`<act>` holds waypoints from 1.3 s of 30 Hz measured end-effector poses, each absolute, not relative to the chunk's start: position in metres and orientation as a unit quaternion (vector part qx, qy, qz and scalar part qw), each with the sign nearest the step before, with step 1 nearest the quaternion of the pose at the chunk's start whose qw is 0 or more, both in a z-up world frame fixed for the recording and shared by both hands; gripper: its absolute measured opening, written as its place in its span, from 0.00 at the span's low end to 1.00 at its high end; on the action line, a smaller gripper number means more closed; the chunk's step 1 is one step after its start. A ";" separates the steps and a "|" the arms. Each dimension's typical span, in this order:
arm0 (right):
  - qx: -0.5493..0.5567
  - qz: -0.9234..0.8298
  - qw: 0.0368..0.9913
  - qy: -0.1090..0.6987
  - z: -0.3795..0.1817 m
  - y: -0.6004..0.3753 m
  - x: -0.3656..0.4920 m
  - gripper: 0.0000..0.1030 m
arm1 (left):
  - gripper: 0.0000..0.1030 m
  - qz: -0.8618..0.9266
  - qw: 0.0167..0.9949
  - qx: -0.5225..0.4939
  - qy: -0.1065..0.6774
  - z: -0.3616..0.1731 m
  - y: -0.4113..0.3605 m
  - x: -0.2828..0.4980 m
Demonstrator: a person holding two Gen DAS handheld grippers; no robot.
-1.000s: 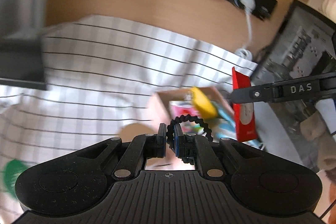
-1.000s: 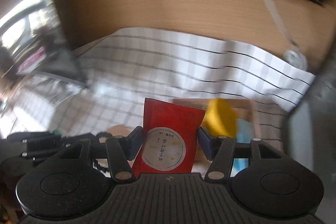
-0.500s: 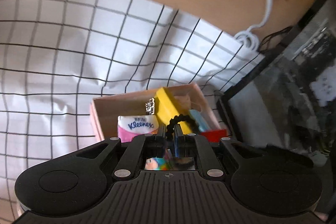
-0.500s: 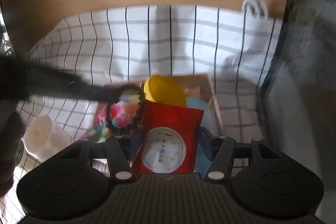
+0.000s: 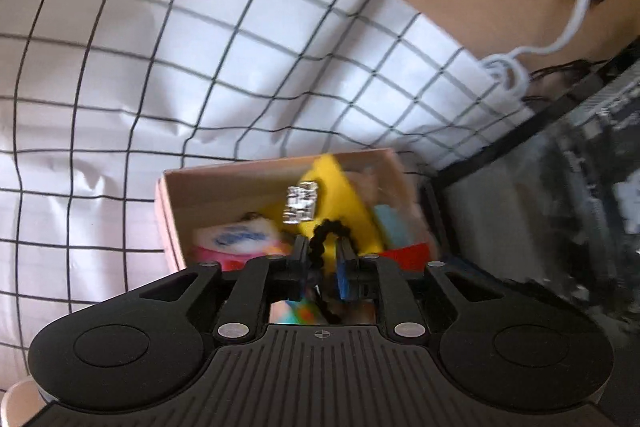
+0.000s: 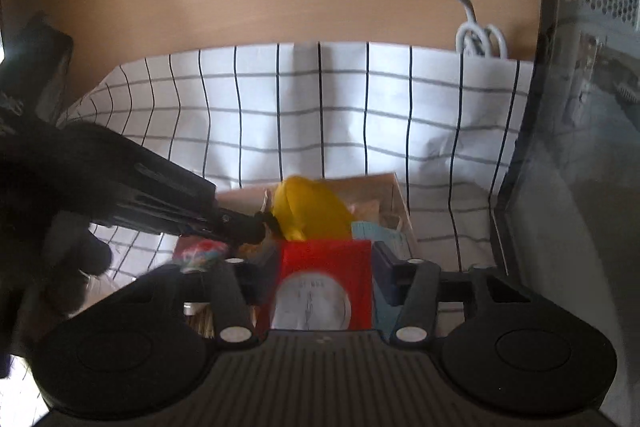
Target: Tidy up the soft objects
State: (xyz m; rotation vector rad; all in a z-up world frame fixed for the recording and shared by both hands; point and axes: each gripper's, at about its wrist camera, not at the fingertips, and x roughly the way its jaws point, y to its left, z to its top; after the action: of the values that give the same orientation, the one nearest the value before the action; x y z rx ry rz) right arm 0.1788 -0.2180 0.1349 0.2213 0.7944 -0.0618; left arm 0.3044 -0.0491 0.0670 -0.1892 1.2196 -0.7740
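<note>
**Both grippers over the cardboard box**

A black beaded hair tie (image 5: 325, 231) loops up between the left gripper (image 5: 323, 263)'s jaws, which have just been opening a little; whether the pads grip it is hard to tell. The right gripper (image 6: 325, 263), jaws just narrowing, clamps a red packet (image 6: 322, 273). Both hang over the cardboard box (image 5: 224, 183), which holds a yellow soft item (image 6: 310, 207) and a tissue pack (image 5: 236, 237), on the checked cloth (image 5: 200, 67).

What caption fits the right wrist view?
Right gripper lowers a red packet into the cardboard box on the checked cloth.
</note>
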 end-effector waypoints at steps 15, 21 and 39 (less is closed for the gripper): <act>0.109 -0.010 0.901 0.421 0.117 -0.195 0.156 0.48 | 0.17 -0.327 0.784 -0.047 0.526 0.093 -0.019 0.256; 0.088 -0.026 0.904 0.418 0.110 -0.190 0.174 0.48 | 0.17 -0.328 0.816 -0.013 0.476 0.130 0.009 0.196; 0.041 -0.028 0.913 0.405 0.151 -0.137 0.076 0.73 | 0.17 -0.244 0.860 0.050 0.445 0.054 0.116 0.063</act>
State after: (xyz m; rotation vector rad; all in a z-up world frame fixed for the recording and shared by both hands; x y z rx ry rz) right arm 0.0759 -0.1366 0.1515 0.0841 0.8346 -0.0587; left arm 0.0628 0.1163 0.0541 0.1046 0.9344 -0.5131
